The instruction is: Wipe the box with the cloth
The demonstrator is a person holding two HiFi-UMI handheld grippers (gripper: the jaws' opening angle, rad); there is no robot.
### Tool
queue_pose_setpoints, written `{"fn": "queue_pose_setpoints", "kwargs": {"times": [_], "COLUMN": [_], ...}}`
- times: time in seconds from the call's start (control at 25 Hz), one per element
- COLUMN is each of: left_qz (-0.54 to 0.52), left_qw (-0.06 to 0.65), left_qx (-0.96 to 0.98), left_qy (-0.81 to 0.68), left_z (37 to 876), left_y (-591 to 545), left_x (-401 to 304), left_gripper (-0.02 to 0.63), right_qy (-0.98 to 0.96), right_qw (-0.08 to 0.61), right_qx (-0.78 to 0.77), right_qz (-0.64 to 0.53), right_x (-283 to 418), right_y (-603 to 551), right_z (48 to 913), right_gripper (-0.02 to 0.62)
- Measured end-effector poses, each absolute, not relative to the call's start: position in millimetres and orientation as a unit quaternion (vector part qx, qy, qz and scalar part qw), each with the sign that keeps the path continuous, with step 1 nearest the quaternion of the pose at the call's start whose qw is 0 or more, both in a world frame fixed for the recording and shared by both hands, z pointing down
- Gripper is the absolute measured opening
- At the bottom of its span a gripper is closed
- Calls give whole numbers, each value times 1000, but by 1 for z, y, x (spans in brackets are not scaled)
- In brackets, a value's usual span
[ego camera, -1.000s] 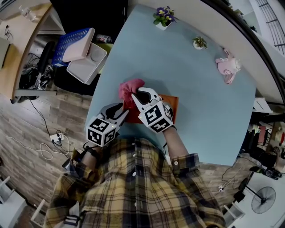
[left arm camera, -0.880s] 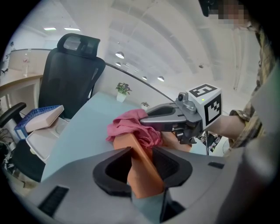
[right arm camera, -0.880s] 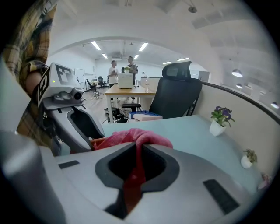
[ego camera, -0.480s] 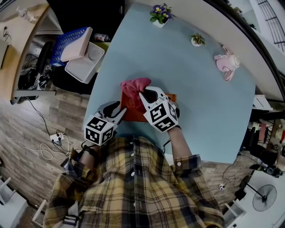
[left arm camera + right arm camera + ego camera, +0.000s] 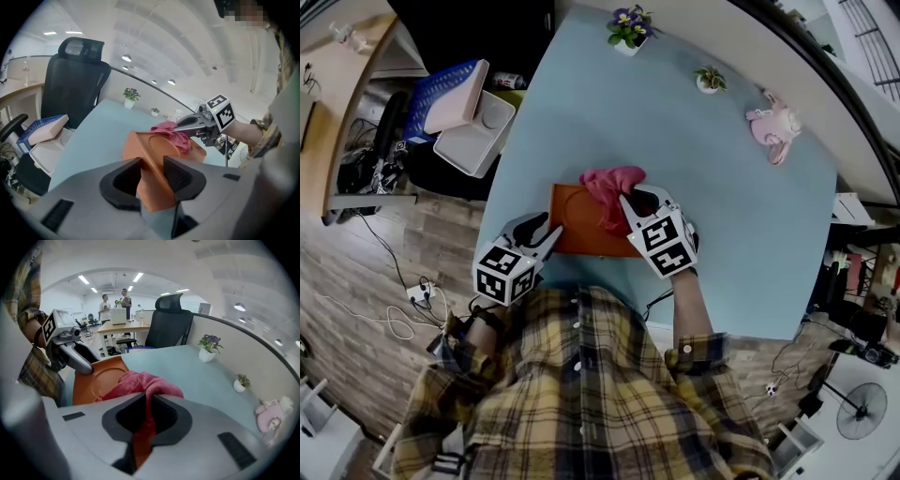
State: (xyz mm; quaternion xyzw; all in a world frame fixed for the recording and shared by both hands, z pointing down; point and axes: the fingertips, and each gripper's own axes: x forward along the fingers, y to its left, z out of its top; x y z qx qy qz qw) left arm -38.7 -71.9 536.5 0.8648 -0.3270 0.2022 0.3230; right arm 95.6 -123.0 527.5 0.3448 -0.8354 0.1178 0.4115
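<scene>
A flat orange box (image 5: 577, 222) lies on the light blue table (image 5: 722, 216), close to its near edge. My left gripper (image 5: 551, 232) is shut on the box's near left corner (image 5: 149, 187), which sits between both pads. A pink cloth (image 5: 610, 190) lies bunched on the box top (image 5: 101, 378) toward its far right part. My right gripper (image 5: 630, 202) is shut on that cloth (image 5: 146, 385), a fold of it pinched between the jaws and hanging down through them. In the left gripper view the right gripper (image 5: 180, 125) lies over the cloth (image 5: 174, 134).
Two small potted plants (image 5: 628, 27) (image 5: 708, 81) and a pink toy (image 5: 772, 128) stand along the table's far edge. Left of the table are a black office chair (image 5: 77, 75), a blue crate (image 5: 439, 93) and a pale open case (image 5: 473, 124). Cables lie on the wooden floor (image 5: 384, 281).
My right gripper has dragged the pink cloth rightward across the box top, from its left end toward its right part. The left gripper has stayed on the box corner.
</scene>
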Motion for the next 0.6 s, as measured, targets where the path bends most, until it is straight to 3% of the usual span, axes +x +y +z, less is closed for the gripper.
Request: {"fn": "queue_pose_setpoints", "kwargs": {"times": [0.6], "left_qz": [199], "left_qw": [323], "left_qx": [863], "left_qy": [-334], "left_z": [537], "left_y": [-73], "left_x": [-39], "left_gripper": [143], "right_qy": [-789], "right_qw": [447], "right_qx": [395], "right_qz": [146], "right_x": [162], "right_y": [-117], "right_z": [530], "right_gripper": [37]}}
